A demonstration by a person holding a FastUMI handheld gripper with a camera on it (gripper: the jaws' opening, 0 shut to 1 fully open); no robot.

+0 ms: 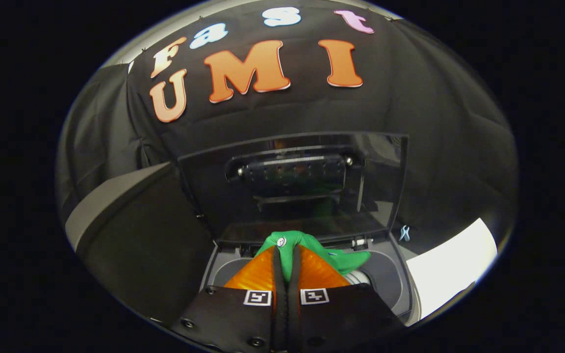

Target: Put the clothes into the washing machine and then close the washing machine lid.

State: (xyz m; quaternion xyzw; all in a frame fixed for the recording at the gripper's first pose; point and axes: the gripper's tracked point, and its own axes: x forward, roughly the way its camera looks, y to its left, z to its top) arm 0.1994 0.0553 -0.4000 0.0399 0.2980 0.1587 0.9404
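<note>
Right now my claw (pixel 286 260) is pinching one green garment (pixel 307 250) with a white button between its two orange fingers (pixel 255 274), over the open washing machine (pixel 390 274). One dark lid (pixel 292 186) stands raised just beyond. Each finger carries one square black-and-white marker; no readable writing.

We see a bright green garment (pixel 312 247) with a white button pinched between orange ribbed fingers (pixel 258 274) of the gripper (pixel 286 260), each finger carrying a black-and-white square marker. Behind, at centre frame, stand the grey washing machine (pixel 390 274) and its dark, glossy lid (pixel 292 186).
</note>
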